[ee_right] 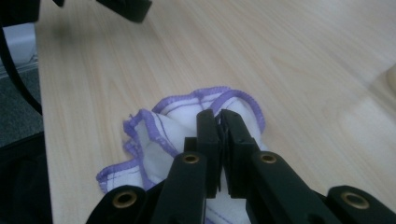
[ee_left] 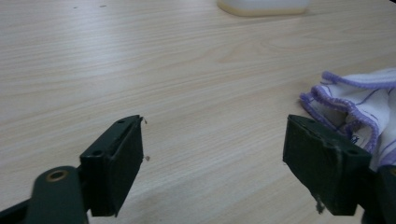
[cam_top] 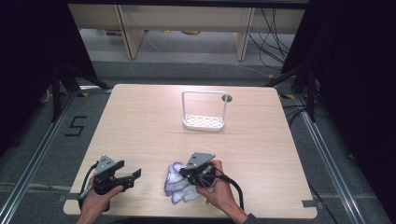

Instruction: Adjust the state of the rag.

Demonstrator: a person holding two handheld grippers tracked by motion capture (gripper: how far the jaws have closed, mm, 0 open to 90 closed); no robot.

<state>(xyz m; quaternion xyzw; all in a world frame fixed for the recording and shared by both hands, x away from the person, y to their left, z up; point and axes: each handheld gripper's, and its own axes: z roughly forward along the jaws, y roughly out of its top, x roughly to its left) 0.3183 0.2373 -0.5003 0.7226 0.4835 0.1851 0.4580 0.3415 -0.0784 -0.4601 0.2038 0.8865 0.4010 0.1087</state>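
A crumpled white cloth (cam_top: 179, 185) with purple stitched edges lies near the table's front edge, at centre. My right gripper (cam_top: 185, 178) is down on it. In the right gripper view the two jaws stand pressed together on a raised fold of the cloth (ee_right: 159, 135), so the right gripper (ee_right: 218, 119) is shut on it. My left gripper (cam_top: 130, 170) rests to the left of the cloth, jaws wide apart. In the left gripper view the left gripper (ee_left: 212, 158) has only bare wood between its pads, and the cloth (ee_left: 359, 100) lies just beyond its right jaw.
A white wire rack (cam_top: 204, 122) with a perforated base stands upright at the table's far centre; its base (ee_left: 264, 5) shows at the top of the left gripper view. The wooden table (cam_top: 140, 121) ends close in front of both hands. A dark round hole (cam_top: 227, 98) sits behind the rack.
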